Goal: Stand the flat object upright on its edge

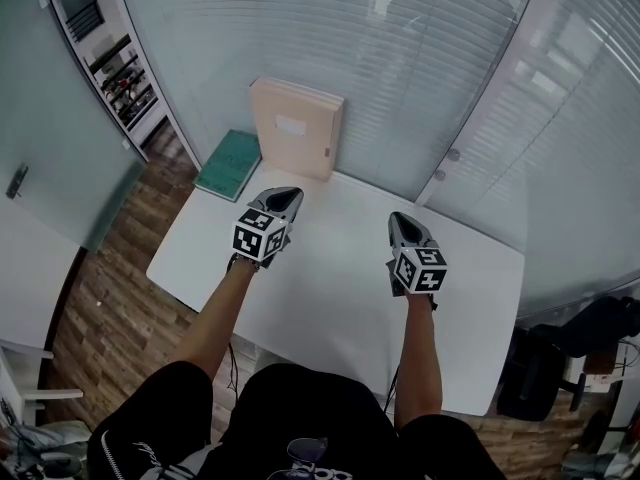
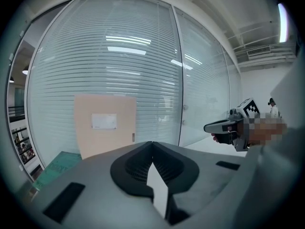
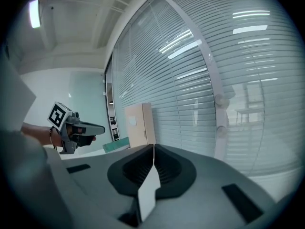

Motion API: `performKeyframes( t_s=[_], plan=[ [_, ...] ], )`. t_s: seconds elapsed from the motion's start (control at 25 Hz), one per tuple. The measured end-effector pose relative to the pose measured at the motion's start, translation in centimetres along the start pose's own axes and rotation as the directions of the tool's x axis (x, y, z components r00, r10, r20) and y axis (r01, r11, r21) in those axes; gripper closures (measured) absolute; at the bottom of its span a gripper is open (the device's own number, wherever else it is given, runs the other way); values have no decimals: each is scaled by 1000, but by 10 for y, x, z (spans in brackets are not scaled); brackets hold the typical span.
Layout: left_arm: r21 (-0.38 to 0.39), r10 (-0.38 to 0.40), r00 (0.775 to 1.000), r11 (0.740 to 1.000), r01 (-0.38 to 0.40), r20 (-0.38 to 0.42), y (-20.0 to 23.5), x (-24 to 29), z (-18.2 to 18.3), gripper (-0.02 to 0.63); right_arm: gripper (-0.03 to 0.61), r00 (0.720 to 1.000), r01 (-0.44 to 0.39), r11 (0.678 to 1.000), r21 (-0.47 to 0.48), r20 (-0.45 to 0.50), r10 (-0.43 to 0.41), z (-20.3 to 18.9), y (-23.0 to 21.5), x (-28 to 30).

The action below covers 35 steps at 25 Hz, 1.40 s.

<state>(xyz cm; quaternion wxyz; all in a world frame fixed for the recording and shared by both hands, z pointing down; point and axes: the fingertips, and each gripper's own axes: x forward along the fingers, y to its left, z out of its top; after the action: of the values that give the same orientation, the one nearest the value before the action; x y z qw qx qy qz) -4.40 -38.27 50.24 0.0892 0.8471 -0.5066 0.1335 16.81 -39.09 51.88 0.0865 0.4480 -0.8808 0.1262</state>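
left gripper [image 2: 152, 149] jaws are pressed together, nothing between them. same for the right gripper [image 3: 153, 151], jaws closed tip to tip and empty. both are held out over the white table [image 1: 340, 288], side by side and well apart from each other, pointing toward the far edge. the flat beige object [image 1: 297, 128] is at that far edge, already standing upright on its edge right up against the glass wall with blinds [image 1: 420, 58], clear of both grippers. a green book [image 1: 229, 164] lies just beside it on the left, at the table's corner. can't tell if those two touch.
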Motion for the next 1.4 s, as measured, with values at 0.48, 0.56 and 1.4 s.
performKeyframes(
  t_s=[0.48,0.56,1.4],
  plan=[
    [-30,-40,999,999,40,-5,-13,7,-3,592,557,1000,-13,1000,14,6,13,-1,-2,-5],
    [-33,-43,999,999,43,-6,-13,7,-4,592,557,1000,-15,1000,21,8,15,-1,-3,-5],
    [-33,-34,999,999,33,-4,-13,5,-7,592,557,999,-50,998,35,3,50,1,5,-5]
  ],
)
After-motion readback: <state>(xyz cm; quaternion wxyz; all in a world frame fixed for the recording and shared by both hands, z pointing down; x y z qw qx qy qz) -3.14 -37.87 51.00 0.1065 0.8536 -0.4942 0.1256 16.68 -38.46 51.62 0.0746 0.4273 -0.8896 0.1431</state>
